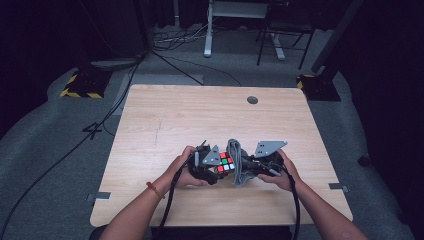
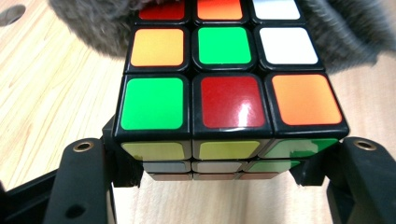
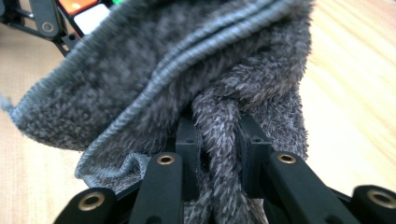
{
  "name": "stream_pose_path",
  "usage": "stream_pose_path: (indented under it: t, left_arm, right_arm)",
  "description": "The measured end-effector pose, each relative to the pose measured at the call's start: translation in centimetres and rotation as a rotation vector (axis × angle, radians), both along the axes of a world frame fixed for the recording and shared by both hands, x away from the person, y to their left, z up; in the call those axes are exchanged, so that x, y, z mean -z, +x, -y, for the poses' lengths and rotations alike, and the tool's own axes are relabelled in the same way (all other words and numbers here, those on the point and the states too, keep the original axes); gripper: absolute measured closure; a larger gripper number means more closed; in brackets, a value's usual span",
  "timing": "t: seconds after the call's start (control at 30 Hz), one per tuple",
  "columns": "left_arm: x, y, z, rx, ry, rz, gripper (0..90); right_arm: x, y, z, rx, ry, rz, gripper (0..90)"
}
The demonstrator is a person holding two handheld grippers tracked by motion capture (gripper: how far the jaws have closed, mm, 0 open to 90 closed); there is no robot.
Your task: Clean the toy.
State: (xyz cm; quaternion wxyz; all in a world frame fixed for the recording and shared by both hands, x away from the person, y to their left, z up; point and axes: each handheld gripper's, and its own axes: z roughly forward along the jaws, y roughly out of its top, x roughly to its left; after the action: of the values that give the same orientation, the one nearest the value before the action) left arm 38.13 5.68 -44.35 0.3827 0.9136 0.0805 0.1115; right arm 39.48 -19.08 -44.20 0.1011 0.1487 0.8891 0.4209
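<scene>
Left gripper [image 2: 224, 163] is clamping a scrambled Rubik's cube [image 2: 224, 88] by its sides, just above the wooden table [image 1: 200, 115]. Right gripper [image 3: 217, 154] is pinching a bunched fold of grey fuzzy towel [image 3: 187, 79], which is draping over the cube's far edge and hiding its top row. Towel's lower end is getting cut off.

Multicoloured cube [image 2: 224, 88], grey towel [image 3: 187, 79], light wooden table [image 1: 200, 115].
</scene>
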Motion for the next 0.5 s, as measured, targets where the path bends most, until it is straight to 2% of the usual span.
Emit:
stream_pose_path:
  t: [0.03, 0.13, 0.17, 0.2, 0.4, 0.5]
  left_arm:
    - [0.0, -0.1, 0.1, 0.010, -0.006, 0.001, 33.9]
    - [-0.1, 0.0, 0.1, 0.005, -0.018, 0.006, 33.9]
    - [0.0, 0.0, 0.2, 0.002, -0.023, 0.001, 33.9]
    - [0.1, 0.0, 0.2, 0.002, -0.020, -0.005, 33.8]
    - [0.4, 0.0, 0.6, 0.010, -0.001, -0.008, 33.7]
    - [0.5, -0.1, 0.8, 0.011, 0.017, 0.007, 33.6]
  right_arm:
    - [0.2, -0.1, 0.1, -0.042, 0.046, -0.018, 74.0]
    - [0.1, -0.2, 0.3, -0.039, 0.066, -0.010, 74.0]
    - [-0.1, -0.1, 0.7, -0.042, 0.116, -0.023, 74.1]
    - [-0.2, -0.1, 0.8, -0.046, 0.127, -0.025, 74.1]
    - [-0.5, -0.6, 0.8, -0.060, 0.137, 0.001, 74.4]
    - [-0.8, -0.8, 0.8, -0.071, 0.155, 0.005, 74.5]
